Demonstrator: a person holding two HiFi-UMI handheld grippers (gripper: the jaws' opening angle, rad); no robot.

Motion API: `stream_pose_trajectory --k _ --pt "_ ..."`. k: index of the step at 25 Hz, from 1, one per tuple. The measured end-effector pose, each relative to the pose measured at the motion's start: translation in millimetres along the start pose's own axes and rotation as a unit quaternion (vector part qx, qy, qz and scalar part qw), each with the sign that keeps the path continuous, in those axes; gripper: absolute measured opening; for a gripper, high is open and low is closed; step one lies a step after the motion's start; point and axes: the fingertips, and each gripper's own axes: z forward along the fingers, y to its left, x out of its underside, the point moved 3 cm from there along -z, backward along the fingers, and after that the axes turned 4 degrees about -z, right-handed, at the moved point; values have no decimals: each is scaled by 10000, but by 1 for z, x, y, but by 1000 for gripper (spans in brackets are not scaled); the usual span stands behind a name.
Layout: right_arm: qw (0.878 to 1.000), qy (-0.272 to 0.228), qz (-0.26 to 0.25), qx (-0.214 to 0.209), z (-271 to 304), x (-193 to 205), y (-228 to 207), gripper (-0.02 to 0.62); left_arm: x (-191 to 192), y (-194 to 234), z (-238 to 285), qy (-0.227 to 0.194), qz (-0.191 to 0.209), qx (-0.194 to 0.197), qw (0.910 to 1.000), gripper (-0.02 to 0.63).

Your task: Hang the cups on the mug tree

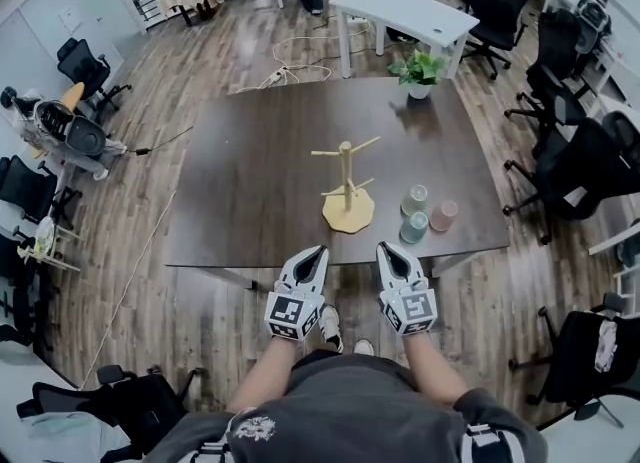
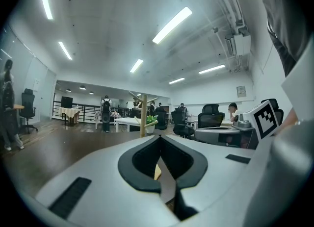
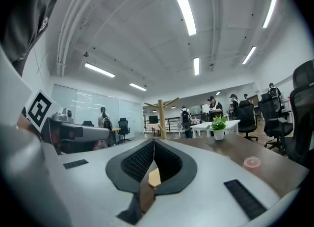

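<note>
The left gripper (image 1: 318, 251) and right gripper (image 1: 386, 249) hang side by side just off the table's (image 1: 240, 171) near edge, each with jaws pressed together and empty. The mug tree (image 1: 347, 191) stands toward that edge. Three cups (image 1: 415, 199) cluster just right of it, toward the near right corner.

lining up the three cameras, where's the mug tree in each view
Head view: the mug tree stands on the dark table, right of the table's middle, near the picture's centre.
Left gripper view: its post is slightly left of centre.
Right gripper view: its post is near centre, just below mid height.
Shared landmark: the potted plant, right of the tree in every view.
</note>
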Motion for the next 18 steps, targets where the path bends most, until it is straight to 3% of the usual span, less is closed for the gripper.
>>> stream_pose_trajectory --k 18 --pt "9968 345 -414 587 86 10 -20 26 10 95 76 37 -85 411 9991 8"
